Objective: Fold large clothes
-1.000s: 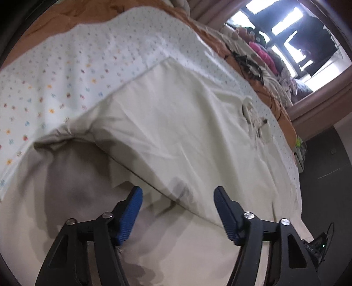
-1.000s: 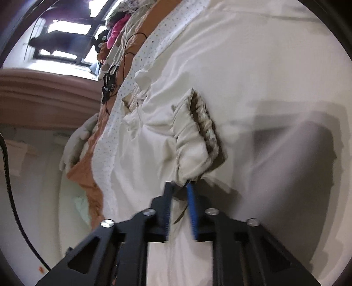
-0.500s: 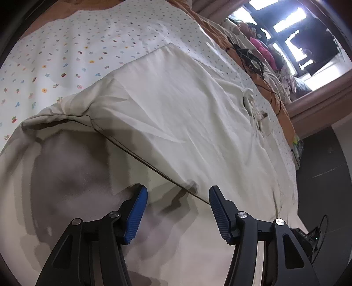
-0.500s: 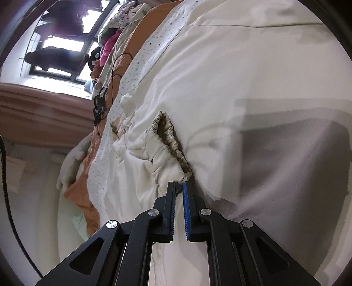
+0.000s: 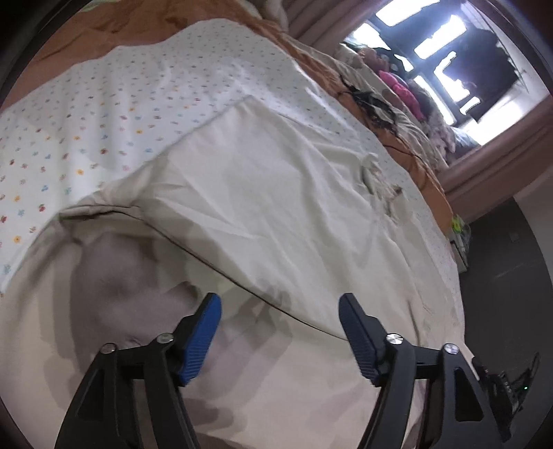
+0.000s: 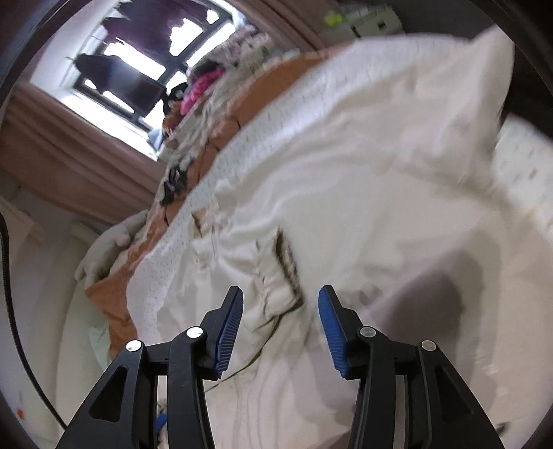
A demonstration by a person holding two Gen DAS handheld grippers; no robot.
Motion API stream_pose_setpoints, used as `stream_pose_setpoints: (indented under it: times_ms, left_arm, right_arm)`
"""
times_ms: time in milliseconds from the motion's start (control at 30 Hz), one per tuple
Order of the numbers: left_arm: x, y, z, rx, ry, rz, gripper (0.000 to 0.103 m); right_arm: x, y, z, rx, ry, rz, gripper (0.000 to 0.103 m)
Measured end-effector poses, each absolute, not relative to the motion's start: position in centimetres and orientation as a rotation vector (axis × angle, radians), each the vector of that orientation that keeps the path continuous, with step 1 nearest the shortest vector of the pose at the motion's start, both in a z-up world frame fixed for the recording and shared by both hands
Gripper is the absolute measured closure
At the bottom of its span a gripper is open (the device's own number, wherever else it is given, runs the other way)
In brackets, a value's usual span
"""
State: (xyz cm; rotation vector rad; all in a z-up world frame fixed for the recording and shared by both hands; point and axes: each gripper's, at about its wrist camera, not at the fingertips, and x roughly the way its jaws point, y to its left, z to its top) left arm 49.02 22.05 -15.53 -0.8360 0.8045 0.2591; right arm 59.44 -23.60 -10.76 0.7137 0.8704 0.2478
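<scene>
A large cream garment (image 5: 276, 207) lies spread on the bed, one layer folded over another with the folded edge (image 5: 242, 283) running diagonally. My left gripper (image 5: 279, 331) is open and empty just above that edge. In the right wrist view the same cream garment (image 6: 363, 207) shows its gathered elastic waistband (image 6: 287, 266) and a drawstring (image 6: 262, 331). My right gripper (image 6: 280, 324) is open, with the waistband lying just ahead between its blue pads, not held.
A white sheet with small coloured dots (image 5: 121, 103) covers an orange blanket (image 5: 103, 31). A pile of clothes and black cables (image 5: 373, 100) lies by the window (image 5: 449, 51). The bed edge and dark floor (image 5: 501, 276) are at right. A pale glove (image 6: 107, 245) rests at the bed's side.
My right gripper was shut on the waistband and has opened and let it go. My left gripper stayed open and drew back slightly from the fold.
</scene>
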Motion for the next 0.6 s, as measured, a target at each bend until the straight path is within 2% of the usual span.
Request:
stream_pose_setpoints:
  times_ms: [133, 267, 333, 600]
  left_arm:
    - [49.8, 20.2, -14.7, -0.808, 0.805, 0.202, 0.028]
    - [50.2, 18.1, -14.1, -0.775, 0.789, 0.166, 0.018]
    - [50.5, 17.0, -14.0, -0.755, 0.79, 0.157, 0.016]
    - [51.3, 14.0, -14.2, -0.702, 0.811, 0.099, 0.016]
  right_arm:
    - [58.4, -27.3, -9.0, 0.701, 0.837, 0.205, 0.05]
    - [57.8, -31.9, -7.0, 0.647, 0.827, 0.115, 0.05]
    - [57.4, -34.8, -5.5, 0.65, 0.797, 0.082, 0.05]
    - [57.3, -43.3, -1.8, 0.581, 0.733, -0.047, 0.05]
